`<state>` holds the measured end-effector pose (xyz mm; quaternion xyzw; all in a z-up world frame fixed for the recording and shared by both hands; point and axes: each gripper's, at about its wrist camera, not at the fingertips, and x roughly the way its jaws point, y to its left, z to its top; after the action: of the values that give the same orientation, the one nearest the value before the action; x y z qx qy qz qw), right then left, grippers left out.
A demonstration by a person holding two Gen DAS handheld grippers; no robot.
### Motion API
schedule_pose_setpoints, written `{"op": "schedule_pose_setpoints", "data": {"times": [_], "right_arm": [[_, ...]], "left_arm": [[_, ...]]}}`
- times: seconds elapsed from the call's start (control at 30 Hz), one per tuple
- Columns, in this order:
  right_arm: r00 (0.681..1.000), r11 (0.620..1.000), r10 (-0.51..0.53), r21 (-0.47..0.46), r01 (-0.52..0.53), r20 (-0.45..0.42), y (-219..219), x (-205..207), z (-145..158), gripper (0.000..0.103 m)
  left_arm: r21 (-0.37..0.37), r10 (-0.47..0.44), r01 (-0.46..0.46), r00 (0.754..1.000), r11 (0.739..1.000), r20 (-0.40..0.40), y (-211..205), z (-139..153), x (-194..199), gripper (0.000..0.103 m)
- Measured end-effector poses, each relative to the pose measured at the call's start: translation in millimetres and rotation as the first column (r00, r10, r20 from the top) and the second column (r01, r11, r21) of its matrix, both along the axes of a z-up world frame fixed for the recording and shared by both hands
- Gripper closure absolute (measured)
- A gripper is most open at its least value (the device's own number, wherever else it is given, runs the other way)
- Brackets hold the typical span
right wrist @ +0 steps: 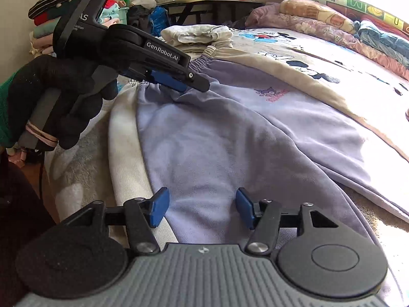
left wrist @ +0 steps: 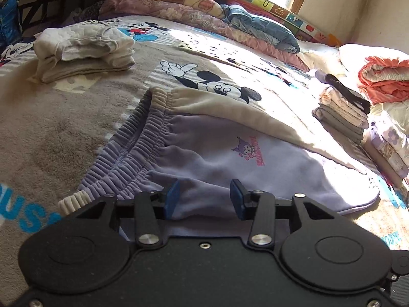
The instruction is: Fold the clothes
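In the left wrist view, the left gripper (left wrist: 204, 195) is hovering with jaws spread apart over soft lavender sweatpants with cream side stripes (left wrist: 204, 151), lying flat on a grey cartoon-print blanket (left wrist: 51, 128). In the right wrist view, the right gripper (right wrist: 202, 208) is hanging released above a pant leg; a black-gloved hand (right wrist: 56, 97) is gripping the other tool, possibly touching fabric.

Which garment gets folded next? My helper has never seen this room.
On the bed's cartoon-mouse blanket, look nearest the grippers. The lavender sweatpants lie spread flat there, with cream side stripes and a small cartoon print. Every other garment is already in a folded stack.
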<state>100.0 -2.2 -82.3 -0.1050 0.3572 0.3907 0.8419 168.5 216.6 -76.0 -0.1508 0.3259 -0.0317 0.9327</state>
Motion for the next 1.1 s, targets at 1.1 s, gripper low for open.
{"op": "schedule_pose_setpoints", "data": {"times": [1.1], "right_arm": [[0.978,0.987,0.156,-0.051,-0.15,0.137,87,-29,-14,0.041]], "left_arm": [[0.0,0.073,-0.074,0.986,0.997,-0.153,72,-21,124,0.092]]}}
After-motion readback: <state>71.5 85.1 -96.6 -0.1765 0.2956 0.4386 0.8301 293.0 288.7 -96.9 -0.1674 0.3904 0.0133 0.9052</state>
